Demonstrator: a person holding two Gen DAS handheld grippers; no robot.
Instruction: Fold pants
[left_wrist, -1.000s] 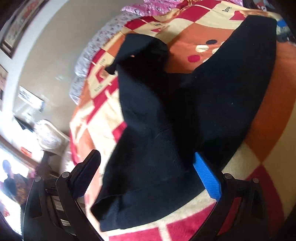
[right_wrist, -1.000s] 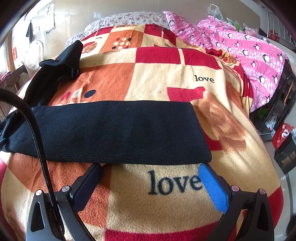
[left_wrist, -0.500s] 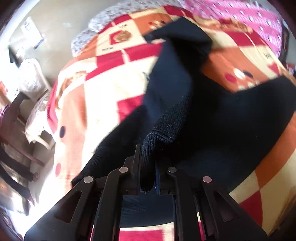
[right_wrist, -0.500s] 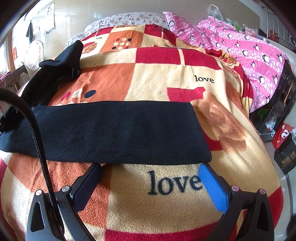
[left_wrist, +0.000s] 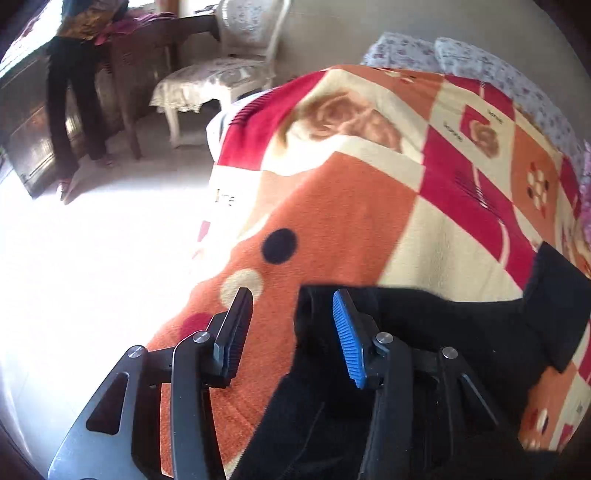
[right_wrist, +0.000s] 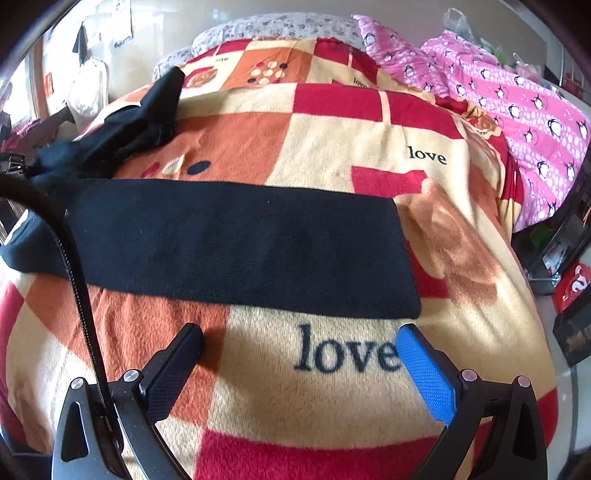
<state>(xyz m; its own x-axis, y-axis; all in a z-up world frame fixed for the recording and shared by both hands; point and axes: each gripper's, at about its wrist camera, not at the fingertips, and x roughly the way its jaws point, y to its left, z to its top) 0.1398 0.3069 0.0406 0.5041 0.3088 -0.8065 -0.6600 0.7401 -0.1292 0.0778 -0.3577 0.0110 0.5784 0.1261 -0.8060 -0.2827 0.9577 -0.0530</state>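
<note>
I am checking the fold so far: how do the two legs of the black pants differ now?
The near leg lies flat and straight across the blanket; the far leg is bunched and twisted. The near leg's hem is a clean edge on the right; the far leg's end points toward the pillows. Both are black knit, and no gripper holds either.
</note>
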